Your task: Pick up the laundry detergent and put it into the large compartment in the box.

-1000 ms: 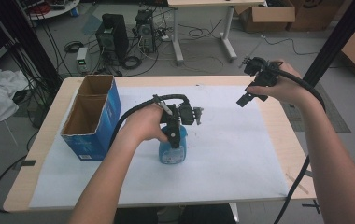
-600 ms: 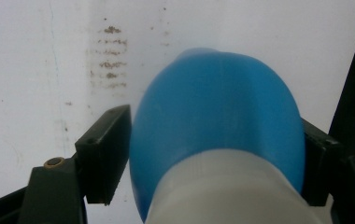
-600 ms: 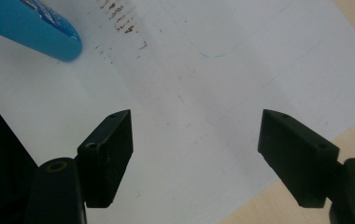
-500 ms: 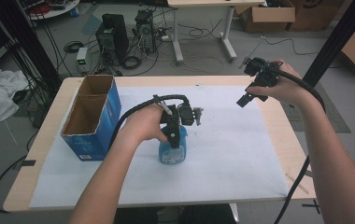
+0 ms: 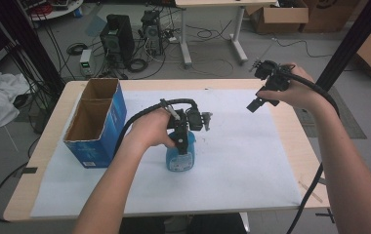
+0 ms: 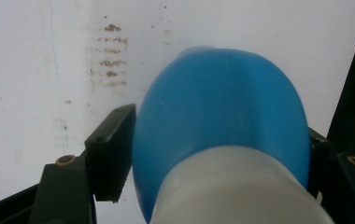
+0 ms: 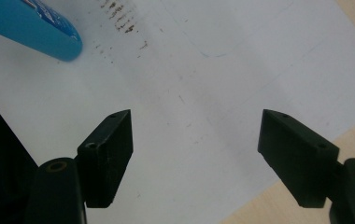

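High view shows the person's forearms coming in from the near edge of the desk (image 5: 291,131), which is covered by a white sheet (image 5: 252,161). Near the middle of that sheet stands a blue bottle (image 5: 180,157), upright, with the left claw (image 5: 180,141) set down over its top; the left gripper view has the bottle's shoulder between the two black pads (image 6: 112,151), which have just been closing and now press on its sides. Left of the bottle, near the desk's left edge, sits an open blue cardboard box (image 5: 97,122) with two compartments. Farther off to the right, the right claw (image 5: 260,101) hangs above the sheet's far right part, its jaws wide apart with nothing between them.
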The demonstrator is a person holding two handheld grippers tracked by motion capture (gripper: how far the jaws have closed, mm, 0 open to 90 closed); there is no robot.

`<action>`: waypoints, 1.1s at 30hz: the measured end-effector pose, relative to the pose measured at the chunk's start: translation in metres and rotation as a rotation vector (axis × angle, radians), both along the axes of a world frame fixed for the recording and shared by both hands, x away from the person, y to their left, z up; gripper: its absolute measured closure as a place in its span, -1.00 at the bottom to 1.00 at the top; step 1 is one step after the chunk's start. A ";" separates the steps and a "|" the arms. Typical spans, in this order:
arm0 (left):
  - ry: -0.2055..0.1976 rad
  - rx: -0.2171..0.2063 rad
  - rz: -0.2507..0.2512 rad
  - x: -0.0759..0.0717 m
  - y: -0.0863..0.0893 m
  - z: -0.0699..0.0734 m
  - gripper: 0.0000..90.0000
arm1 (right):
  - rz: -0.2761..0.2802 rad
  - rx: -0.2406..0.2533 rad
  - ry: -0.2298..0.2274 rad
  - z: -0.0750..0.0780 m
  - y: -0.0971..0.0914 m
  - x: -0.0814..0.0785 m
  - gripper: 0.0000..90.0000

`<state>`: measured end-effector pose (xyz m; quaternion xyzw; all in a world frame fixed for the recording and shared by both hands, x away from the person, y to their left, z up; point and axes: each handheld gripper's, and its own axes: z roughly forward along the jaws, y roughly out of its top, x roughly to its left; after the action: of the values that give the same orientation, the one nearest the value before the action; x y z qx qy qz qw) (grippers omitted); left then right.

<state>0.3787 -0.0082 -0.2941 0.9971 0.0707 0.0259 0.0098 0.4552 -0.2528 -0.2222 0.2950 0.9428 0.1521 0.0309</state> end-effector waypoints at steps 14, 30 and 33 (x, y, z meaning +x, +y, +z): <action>0.018 -0.006 0.000 0.000 0.001 0.001 -0.18 | -0.002 0.002 0.001 0.000 -0.001 0.000 -0.41; 0.009 -0.007 -0.005 -0.001 0.002 0.002 -0.16 | -0.001 -0.002 0.003 -0.001 0.001 -0.001 -0.41; -0.003 0.000 -0.008 -0.002 0.002 0.002 -0.16 | -0.003 -0.002 0.001 -0.001 0.001 -0.001 -0.41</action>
<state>0.3770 -0.0063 -0.2921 0.9973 0.0667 0.0275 0.0099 0.4541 -0.2516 -0.2232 0.2964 0.9426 0.1507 0.0308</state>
